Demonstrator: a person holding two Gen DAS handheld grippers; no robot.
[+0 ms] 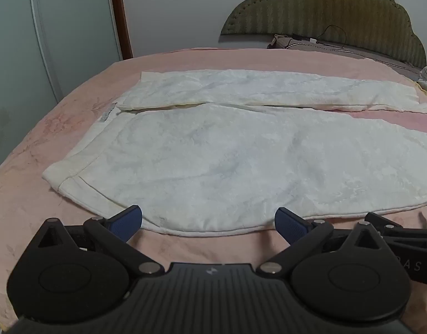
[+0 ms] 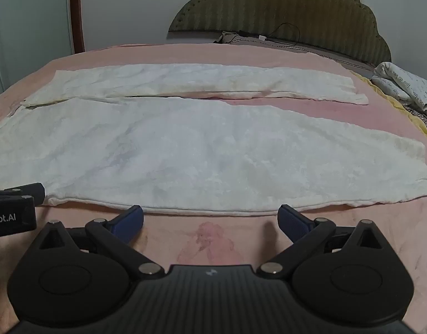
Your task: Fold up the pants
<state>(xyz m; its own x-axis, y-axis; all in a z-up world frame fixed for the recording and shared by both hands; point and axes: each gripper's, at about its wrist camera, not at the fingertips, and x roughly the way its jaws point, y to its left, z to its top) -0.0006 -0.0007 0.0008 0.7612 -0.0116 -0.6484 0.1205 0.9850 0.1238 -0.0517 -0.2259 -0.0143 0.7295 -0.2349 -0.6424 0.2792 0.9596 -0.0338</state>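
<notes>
The white pants [image 1: 213, 150] lie flat on the pink bed [image 1: 32, 194], both legs spread just ahead of the fingers. Left gripper [image 1: 207, 222] and right gripper [image 2: 210, 221] are spread wide, holding nothing. The plush, textured fabric could bunch or slip if only one layer is pinched.

light: dim, soft, cool indoor cast | shadows: faint, short, on bed [image 2: 269, 236] just ahead of jaws | glare: mild washout on white pants [image 2: 185, 144] | distortion: strong fisheye bowing, dark vignette corners | focus: slightly soft, headboard [image 1: 324, 8] grainy
</notes>
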